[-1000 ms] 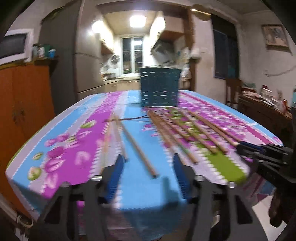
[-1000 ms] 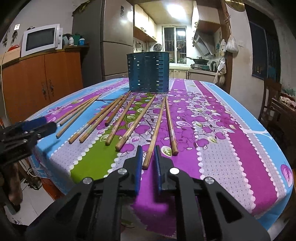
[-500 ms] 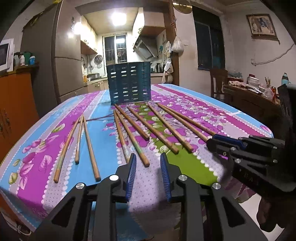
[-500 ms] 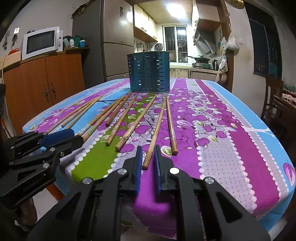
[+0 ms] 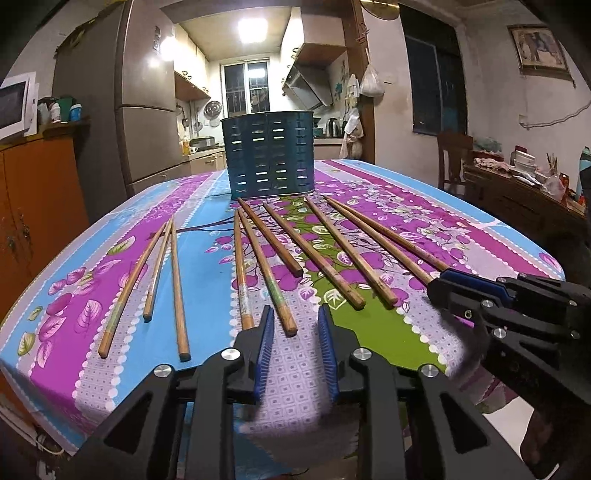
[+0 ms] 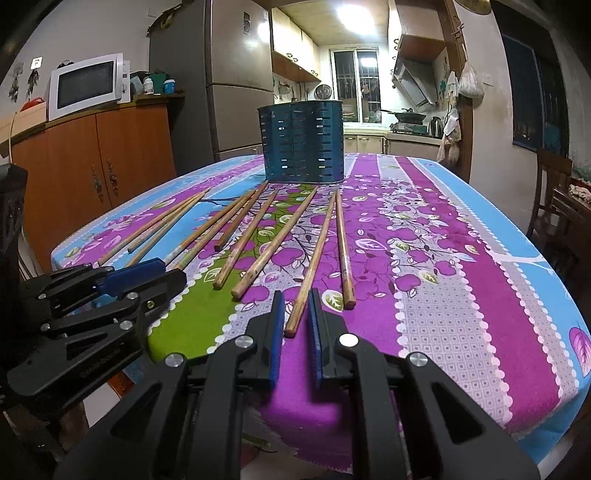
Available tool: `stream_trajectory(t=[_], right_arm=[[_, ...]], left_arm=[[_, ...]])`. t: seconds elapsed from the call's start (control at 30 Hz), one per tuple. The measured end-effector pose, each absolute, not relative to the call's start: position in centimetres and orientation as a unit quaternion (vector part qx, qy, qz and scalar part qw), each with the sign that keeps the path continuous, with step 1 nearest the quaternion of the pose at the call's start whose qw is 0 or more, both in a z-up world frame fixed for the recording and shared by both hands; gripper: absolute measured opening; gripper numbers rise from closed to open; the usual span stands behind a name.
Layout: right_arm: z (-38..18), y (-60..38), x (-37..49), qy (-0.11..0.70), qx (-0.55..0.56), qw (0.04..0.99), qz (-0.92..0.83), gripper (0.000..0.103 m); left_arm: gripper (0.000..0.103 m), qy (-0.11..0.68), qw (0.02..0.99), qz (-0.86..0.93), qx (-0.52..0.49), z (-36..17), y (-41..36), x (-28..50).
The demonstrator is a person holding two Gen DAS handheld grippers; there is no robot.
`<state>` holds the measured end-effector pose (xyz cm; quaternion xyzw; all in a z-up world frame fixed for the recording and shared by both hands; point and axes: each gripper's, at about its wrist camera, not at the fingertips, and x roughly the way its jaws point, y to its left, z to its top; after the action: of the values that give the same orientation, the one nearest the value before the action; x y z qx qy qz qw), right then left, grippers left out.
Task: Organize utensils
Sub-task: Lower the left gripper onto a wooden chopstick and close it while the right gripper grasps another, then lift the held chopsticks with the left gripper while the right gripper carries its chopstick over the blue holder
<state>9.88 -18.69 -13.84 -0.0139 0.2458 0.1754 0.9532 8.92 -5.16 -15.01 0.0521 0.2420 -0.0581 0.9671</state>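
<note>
- We see the wooden chopsticks (image 5: pixel 273 254) fanned across the floral-clothed surface (image 5: pixel 388 206), pointing toward the far dark-blue slotted metal utensil holder (image 5: pixel 271 155).
- Our left hand-held gripper (image 5: pixel 295 347) hangs at the near edge, jaws moderately apart, holding nothing.
- Our right hand-held gripper (image 6: pixel 296 332) sits narrowly parted around one chopstick's (image 6: pixel 310 266) near tip.

Illumination is supplied by a ceiling lamp (image 5: pixel 252 28) in the far kitchen, blown out to white, with glare thrown on the refrigerator (image 5: pixel 147 92). The room's margins are left dim. Strong fisheye bending and dark vignetting are noted at all corners; slight blur is recorded along the tablecloth (image 5: pixel 291 413) near edge.
</note>
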Motion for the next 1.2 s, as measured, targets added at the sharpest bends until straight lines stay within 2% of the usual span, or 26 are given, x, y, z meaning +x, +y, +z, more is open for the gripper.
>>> stream_trajectory(t=[0.33,0.4,0.7,1.0,1.2], right_arm=[[-14.1,-18.4,9.8,0.228,-0.019,0.958,0.172,0.011],[-14.2,-18.5,9.7,0.223,-0.015,0.96,0.171,0.009],[-13.9,-18.7,9.1,0.203,0.004,0.966,0.158,0.005],[-7.4,-19.3,6.5,0.124,-0.027,0.981,0.149,0.005],[-0.6,-19.3,7.7,0.082,-0.046,0.98,0.178,0.005]], left_arm=[[0.02,0.208,0.977,-0.039,0.036,-15.7,-5.2,9.0],[0.011,0.205,0.978,-0.034,0.034,-15.8,-5.1,8.9],[0.008,0.183,0.982,-0.026,0.047,-15.3,-4.9,7.7],[0.008,0.072,0.996,-0.041,0.042,-6.9,-3.9,4.0],[0.007,0.032,0.996,-0.071,0.032,0.5,-3.1,6.1]])
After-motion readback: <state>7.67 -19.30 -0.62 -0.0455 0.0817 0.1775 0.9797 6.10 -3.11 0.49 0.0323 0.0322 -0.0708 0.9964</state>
